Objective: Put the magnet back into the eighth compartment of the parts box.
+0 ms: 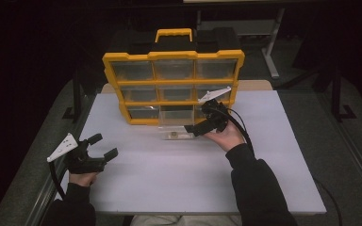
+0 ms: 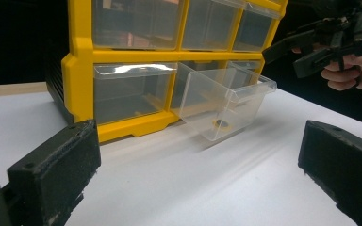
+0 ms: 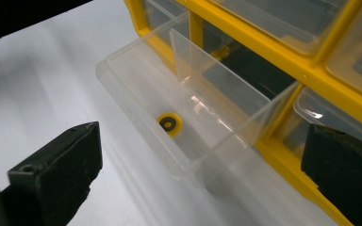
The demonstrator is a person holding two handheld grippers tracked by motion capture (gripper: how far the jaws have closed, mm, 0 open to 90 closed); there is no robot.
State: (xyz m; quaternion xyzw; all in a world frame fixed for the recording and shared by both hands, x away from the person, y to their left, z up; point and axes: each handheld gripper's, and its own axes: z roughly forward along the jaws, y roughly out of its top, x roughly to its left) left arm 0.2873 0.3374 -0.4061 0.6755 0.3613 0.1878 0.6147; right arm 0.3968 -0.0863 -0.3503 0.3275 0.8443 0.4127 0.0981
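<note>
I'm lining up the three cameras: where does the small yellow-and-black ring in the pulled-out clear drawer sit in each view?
High view: small yellow-and-black ring lies below centre, inside the clear drawer before the yellow cabinet.
Left gripper view: ring right of centre, on the drawer floor.
Right gripper view: ring near centre, on the drawer floor.
Shared landmark: the yellow cabinet behind the drawer.

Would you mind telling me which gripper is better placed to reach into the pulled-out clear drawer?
Right. The right gripper hovers open at the clear drawer, above its small yellow ring. The left gripper sits far off near the table's left edge.
</note>
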